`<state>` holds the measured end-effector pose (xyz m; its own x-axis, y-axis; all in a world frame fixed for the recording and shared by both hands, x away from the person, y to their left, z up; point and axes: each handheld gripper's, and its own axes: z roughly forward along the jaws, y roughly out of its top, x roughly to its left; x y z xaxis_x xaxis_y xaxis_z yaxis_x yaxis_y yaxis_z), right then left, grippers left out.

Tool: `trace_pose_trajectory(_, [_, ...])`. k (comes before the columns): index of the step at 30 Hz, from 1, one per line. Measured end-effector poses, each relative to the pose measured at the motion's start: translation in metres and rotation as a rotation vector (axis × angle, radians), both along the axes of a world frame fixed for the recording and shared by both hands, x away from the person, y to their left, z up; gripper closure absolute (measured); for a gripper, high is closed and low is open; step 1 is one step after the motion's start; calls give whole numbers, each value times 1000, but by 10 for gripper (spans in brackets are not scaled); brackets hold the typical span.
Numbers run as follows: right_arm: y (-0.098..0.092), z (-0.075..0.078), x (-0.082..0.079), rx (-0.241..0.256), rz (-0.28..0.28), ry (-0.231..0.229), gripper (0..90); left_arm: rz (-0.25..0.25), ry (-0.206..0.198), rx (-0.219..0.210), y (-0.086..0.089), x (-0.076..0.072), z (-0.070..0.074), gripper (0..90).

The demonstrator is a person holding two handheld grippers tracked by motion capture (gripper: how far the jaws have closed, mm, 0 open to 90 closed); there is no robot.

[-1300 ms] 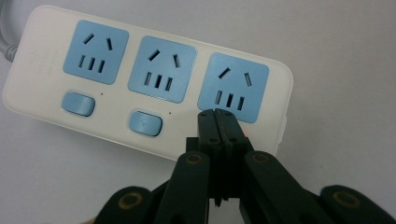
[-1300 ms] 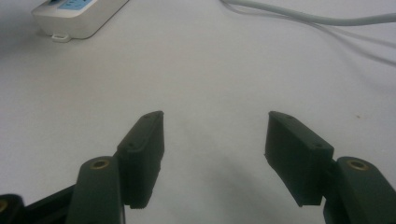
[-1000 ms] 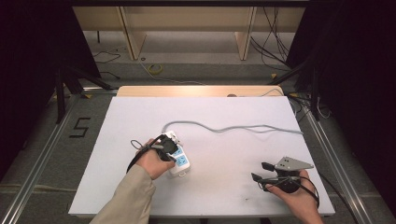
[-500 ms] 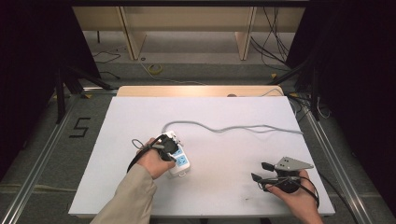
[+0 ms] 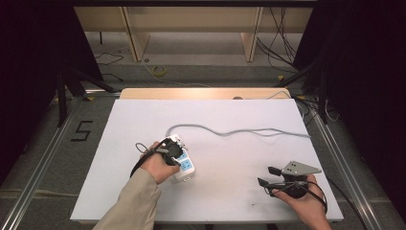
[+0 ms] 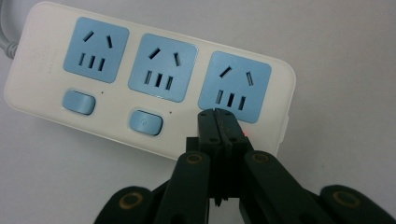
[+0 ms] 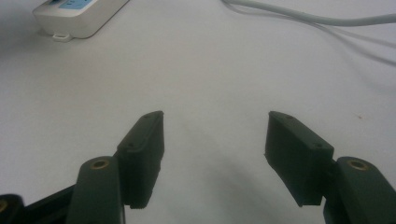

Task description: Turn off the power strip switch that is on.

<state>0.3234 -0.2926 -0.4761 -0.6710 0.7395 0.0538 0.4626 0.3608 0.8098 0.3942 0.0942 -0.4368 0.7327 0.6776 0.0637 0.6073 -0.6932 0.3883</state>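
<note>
Overhead view, two close tool views

- The power strip (image 5: 184,163) lies left of centre on the surface (image 5: 143,120).
- Its cable (image 5: 239,131) runs right, toward the far edge.
- The right gripper (image 5: 269,176) sits near right.

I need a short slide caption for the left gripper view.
Shut left hand-held gripper pressing its tips on a white power strip beside the third blue socket.

Both grippers are black plastic with brass-coloured screws at the jaw pivots. The left gripper (image 6: 215,122) has slim ribbed tips, and that arm wears a beige sleeve (image 5: 136,201). The right gripper (image 5: 269,176) carries a grey three-cornered plate (image 5: 300,168) and looping black cables.
</note>
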Motion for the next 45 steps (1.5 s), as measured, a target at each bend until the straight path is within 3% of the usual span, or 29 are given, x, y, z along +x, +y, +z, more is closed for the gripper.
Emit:
trace_pose_trajectory(20, [0,0,0,0,0,0,384,-11,-6,7,0,-2,-1,900])
trace_pose_trajectory(26, [-1,0,0,0,0,-1,384,-5,0,-19,3,-1,-1,899])
trace_pose_trajectory(39, [-1,0,0,-1,0,-1,384,-10,-5,-22,4,-2,-1,898])
trace_pose_trajectory(41, [-1,0,0,0,0,-1,384,5,-19,-46,5,-2,1,898])
trace_pose_trajectory(45, [-1,0,0,0,1,-1,384,1,-15,-45,6,-2,1,897])
